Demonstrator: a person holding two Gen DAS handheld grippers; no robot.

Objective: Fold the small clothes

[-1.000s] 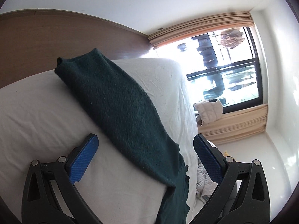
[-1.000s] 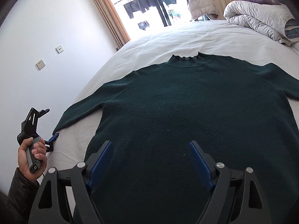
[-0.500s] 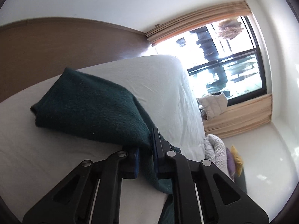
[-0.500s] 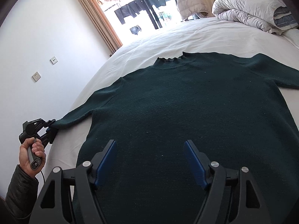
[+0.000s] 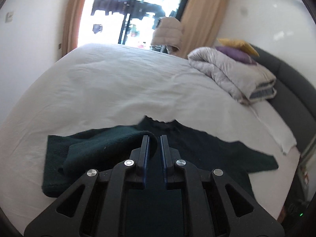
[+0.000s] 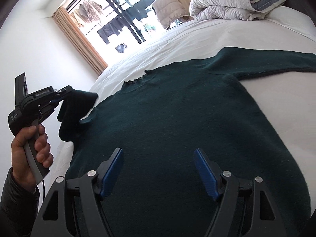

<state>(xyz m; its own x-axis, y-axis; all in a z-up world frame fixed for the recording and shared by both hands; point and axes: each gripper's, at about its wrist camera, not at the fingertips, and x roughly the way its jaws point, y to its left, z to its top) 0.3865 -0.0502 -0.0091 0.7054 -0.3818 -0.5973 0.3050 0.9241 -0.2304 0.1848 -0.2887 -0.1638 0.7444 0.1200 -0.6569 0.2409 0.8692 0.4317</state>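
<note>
A dark green sweater [image 6: 177,118] lies flat, neck away from me, on the white bed [image 6: 197,33]. At the left of the right wrist view a hand holds my left gripper [image 6: 65,92], shut on the sweater's left sleeve [image 6: 75,106]. The sleeve hangs lifted beside the left shoulder. In the left wrist view the left gripper [image 5: 155,138] has its jaws nearly together, and the sleeve [image 5: 98,150] folds over its left finger above the sweater [image 5: 207,148]. My right gripper [image 6: 158,152] hovers open over the sweater's lower body with nothing between its fingers. The right sleeve [image 6: 276,63] lies stretched out.
A folded grey duvet [image 5: 233,75] with purple and yellow pillows sits at the bed's far right by a dark headboard [image 5: 292,83]. A beige puffer jacket [image 6: 169,9] and a curtained window [image 6: 118,19] stand beyond the bed. White sheet [image 5: 118,83] lies beyond the neckline.
My left gripper shut on the sleeve end, then lifted it and swung it in toward the sweater's body, rolling as it went. My right gripper stayed open and shifted over the sweater.
</note>
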